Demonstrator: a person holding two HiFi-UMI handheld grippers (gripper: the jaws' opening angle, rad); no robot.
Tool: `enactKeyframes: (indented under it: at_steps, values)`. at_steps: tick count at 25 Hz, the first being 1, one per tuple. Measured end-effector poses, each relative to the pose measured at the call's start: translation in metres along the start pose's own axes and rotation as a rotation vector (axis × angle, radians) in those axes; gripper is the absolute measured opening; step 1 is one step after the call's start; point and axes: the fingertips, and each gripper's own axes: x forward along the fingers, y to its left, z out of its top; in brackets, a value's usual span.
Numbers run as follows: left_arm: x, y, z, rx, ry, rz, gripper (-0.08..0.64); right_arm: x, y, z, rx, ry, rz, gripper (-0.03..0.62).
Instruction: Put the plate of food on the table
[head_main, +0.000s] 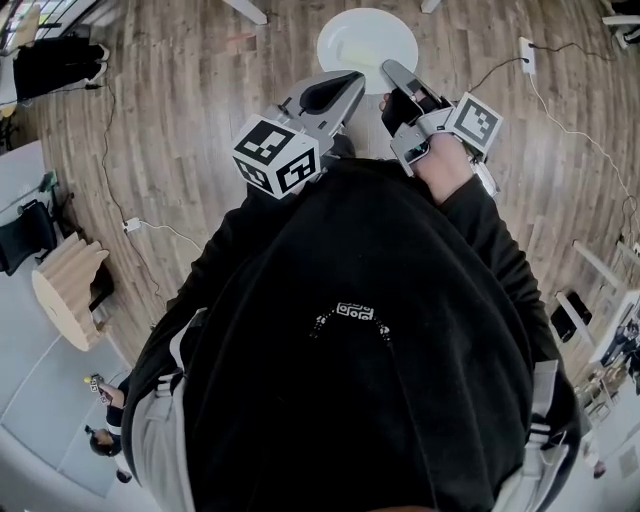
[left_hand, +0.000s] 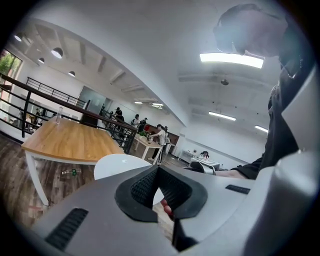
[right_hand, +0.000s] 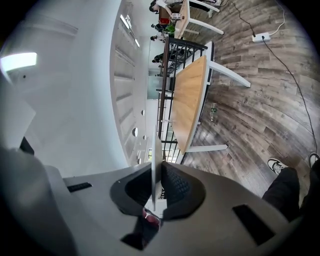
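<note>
Wood floor: bare boards lie under the load, so a drop here would likely break it.
Table: far left and well apart from us; we judge that a carry remains.
Plate: in the air ahead, held by its near rim only. Any tilt could spill it.
Left gripper: pinching the rim.
Right gripper: also clamped on the rim. Such thin holds could slip.

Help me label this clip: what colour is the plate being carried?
White; the plate shows best in the head view.
</note>
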Motion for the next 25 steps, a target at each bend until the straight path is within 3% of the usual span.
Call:
enactKeyframes:
  at_steps: [3, 9, 17, 25]
  values:
    - [0.004, 0.042, 0.018, 0.003, 0.008, 0.002, 0.006, 0.042, -0.002, 0.007, 0.0, 0.002, -0.009, 0.034]
    - [0.025, 0.08, 0.036, -0.007, 0.023, -0.036, 0.006, 0.088, -0.003, 0.025, 0.056, -0.006, -0.03, 0.034]
    - [0.03, 0.132, 0.063, -0.013, 0.018, -0.066, 0.006, 0.14, 0.003, 0.042, 0.039, -0.025, -0.055, 0.034]
    - [0.018, 0.179, 0.083, 0.004, -0.012, -0.08, 0.006, 0.196, 0.012, 0.035, -0.001, -0.001, -0.052, 0.034]
